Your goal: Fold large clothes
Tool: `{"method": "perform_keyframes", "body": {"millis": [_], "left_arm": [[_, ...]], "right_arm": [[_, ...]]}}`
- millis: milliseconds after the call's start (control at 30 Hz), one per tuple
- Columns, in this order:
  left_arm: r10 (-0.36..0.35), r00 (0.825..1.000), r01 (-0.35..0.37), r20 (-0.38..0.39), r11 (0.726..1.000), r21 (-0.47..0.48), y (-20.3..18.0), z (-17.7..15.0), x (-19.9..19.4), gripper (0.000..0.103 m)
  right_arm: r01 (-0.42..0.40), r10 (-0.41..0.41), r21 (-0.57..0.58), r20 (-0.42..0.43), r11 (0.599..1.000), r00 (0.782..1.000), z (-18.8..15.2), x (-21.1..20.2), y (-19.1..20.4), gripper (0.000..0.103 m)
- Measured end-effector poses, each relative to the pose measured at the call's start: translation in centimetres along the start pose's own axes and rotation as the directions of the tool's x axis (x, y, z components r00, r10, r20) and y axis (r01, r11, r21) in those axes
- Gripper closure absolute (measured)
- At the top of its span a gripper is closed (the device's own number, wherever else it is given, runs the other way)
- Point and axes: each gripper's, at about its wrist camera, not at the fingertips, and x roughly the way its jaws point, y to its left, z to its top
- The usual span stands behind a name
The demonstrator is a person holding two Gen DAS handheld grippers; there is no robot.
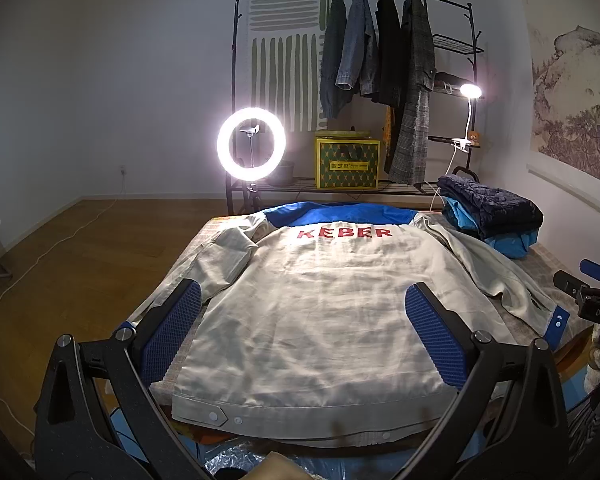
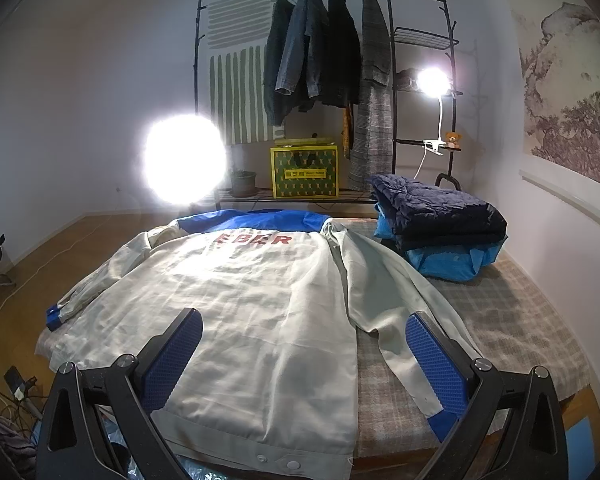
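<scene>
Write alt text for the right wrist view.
A beige jacket with a blue yoke lies back-up, spread flat on a plaid-covered table, the open right claw hovering above its hem. A folded navy and blue clothes pile sits at the far right.

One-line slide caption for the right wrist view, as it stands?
Open right gripper above a beige jacket spread back-up on the checked table, folded clothes stacked beyond.

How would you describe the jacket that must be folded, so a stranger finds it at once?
Look at the checked table before the clothes rack. The beige jacket lies flat, back up. Unlike the folded dark and blue pile beside it, it bears red letters under a blue yoke.
</scene>
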Motion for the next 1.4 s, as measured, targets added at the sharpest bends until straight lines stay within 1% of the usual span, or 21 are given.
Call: {"method": "perform_keyframes", "body": {"millis": [1400], "left_arm": [[0.0, 1.0, 0.0, 0.001, 1.0, -0.004, 0.02, 0.01, -0.03, 0.0]], "right_arm": [[-0.003, 0.003, 0.008, -0.007, 1.0, 1.0, -0.15, 0.02, -0.41, 0.0]]}}
